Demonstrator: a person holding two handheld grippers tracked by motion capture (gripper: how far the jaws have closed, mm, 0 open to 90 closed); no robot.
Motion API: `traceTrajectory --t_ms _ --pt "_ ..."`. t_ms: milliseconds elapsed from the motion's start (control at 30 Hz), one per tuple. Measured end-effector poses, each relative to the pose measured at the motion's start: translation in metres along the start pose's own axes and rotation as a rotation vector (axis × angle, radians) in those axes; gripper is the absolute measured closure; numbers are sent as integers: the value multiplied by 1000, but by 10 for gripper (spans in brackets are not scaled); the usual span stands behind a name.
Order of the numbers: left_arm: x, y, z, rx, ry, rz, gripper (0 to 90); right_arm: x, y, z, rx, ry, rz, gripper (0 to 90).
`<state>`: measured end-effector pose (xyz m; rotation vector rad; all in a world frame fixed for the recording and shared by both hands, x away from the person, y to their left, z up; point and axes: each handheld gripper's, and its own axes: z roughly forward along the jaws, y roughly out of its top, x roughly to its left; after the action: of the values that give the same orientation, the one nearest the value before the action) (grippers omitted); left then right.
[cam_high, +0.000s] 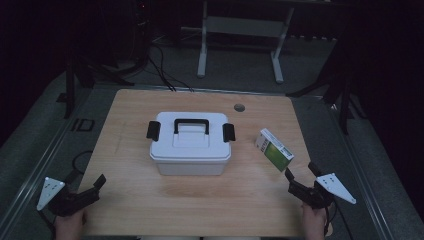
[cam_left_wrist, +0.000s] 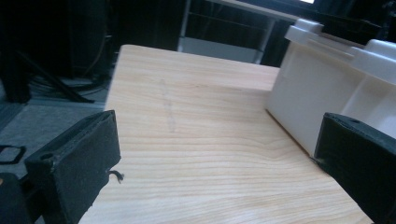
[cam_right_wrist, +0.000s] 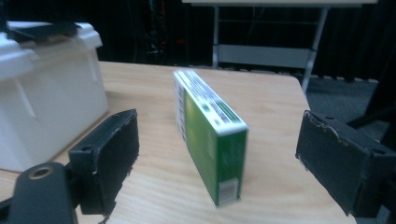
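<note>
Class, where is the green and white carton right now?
In the high view, the green and white carton stands on the table's right side, between the white lidded box and the right gripper.

The table (cam_high: 150, 200) is showing pale, matt wood grain. The box (cam_high: 190, 150) is looking like smooth white plastic. The carton (cam_right_wrist: 210, 135) is showing glossy printed card. Jaw pads are looking rough, black and frayed.

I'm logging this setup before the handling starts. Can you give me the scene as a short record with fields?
surface: wooden table
container: white lidded storage box, black handle, black side latches, lid on
item: green and white carton, standing on a long edge, right of the box
left gripper: open, holding nothing
right gripper: open, jaws either side of the carton, not touching it
</note>
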<state>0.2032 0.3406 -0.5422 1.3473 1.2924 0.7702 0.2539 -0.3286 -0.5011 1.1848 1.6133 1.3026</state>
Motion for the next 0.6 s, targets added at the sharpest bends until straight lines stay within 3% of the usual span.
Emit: traceTrajectory --t_ms 233,267,500,600 --pt "-8 9 12 20 -48 28 5 9 19 12 -9 46 0 125" --pt "-10 13 18 37 -74 33 5 13 25 15 -18 74 -1 124" --pt "-21 27 31 59 -131 60 5 26 43 29 -28 170 -37 124" --pt "-30 36 41 95 -185 86 5 35 51 38 -35 216 -35 124"
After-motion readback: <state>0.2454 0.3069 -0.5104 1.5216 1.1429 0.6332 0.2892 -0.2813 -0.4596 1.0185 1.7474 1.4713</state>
